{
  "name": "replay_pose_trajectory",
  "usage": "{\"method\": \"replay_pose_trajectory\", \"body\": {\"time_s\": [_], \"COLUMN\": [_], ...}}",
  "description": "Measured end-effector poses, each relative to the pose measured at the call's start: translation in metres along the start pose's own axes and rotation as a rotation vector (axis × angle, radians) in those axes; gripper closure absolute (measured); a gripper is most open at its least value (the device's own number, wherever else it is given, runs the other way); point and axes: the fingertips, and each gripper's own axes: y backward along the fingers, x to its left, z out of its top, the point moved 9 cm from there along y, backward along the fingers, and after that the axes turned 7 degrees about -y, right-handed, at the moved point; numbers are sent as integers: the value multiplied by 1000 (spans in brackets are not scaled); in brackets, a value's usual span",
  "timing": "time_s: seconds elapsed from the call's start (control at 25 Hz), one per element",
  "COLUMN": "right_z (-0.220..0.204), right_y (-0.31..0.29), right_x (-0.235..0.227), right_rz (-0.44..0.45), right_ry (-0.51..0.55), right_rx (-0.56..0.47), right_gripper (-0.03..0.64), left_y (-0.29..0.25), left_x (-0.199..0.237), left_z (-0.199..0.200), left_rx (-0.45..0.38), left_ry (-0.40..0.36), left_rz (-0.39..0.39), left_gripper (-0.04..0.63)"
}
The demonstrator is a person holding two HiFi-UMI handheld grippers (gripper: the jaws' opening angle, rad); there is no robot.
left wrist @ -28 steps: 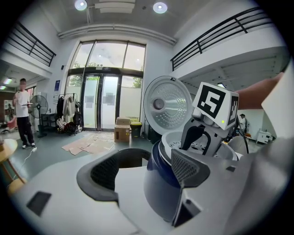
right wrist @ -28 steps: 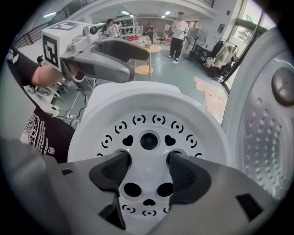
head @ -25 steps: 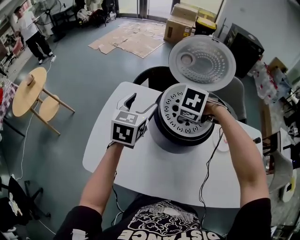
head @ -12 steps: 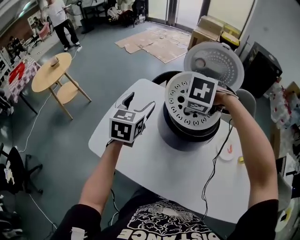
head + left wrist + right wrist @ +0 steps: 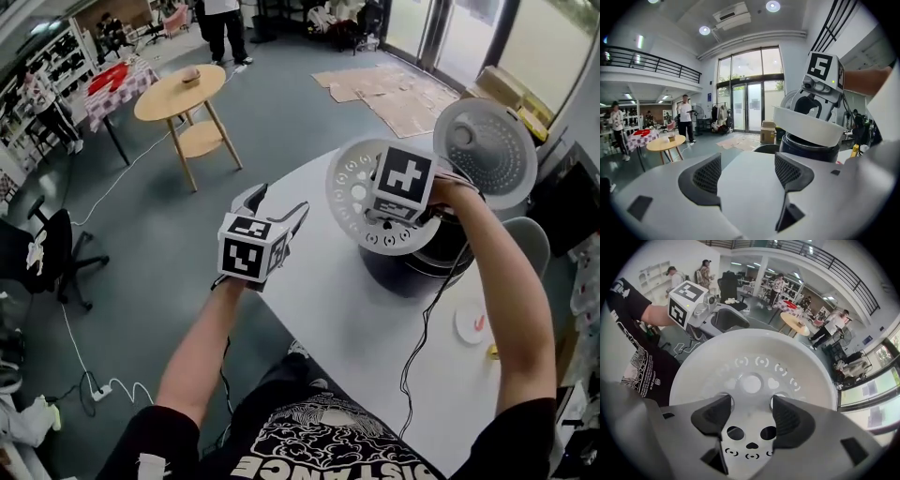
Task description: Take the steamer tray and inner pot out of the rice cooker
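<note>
White steamer tray point(image 5: 354, 192) lifted off rice cooker point(image 5: 422, 272), tilted, held by R tool point(image 5: 750, 413), jaws spread wide. L tool point(image 5: 746, 171) wide, empty. Inner pot not yet out.

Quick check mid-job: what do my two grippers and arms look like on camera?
Left gripper and right gripper are light grey shells with dark textured pads. Each carries a white cube of black square markers. A black cable trails from the right one. Short black T-shirt sleeves.
</note>
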Motion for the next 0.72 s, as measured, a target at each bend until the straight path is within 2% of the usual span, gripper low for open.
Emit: {"method": "replay_pose_trajectory", "body": {"time_s": [0.2,0.36,0.72], "right_z": [37,60,90], "right_y": [-26,-47,-109], "right_x": [67,89,113], "right_rz": [52,99,156], "right_ry": [98,147,88], "right_rx": [-27,-31,-42], "right_gripper": [322,322,322], "left_y": [72,104,129], "left_x": [8,17,38], "left_z": [-48,-63,-94], "left_rx": [37,75,119], "left_ry": [31,45,70], "left_rz": [104,164,191], "left_gripper": [247,247,247]}}
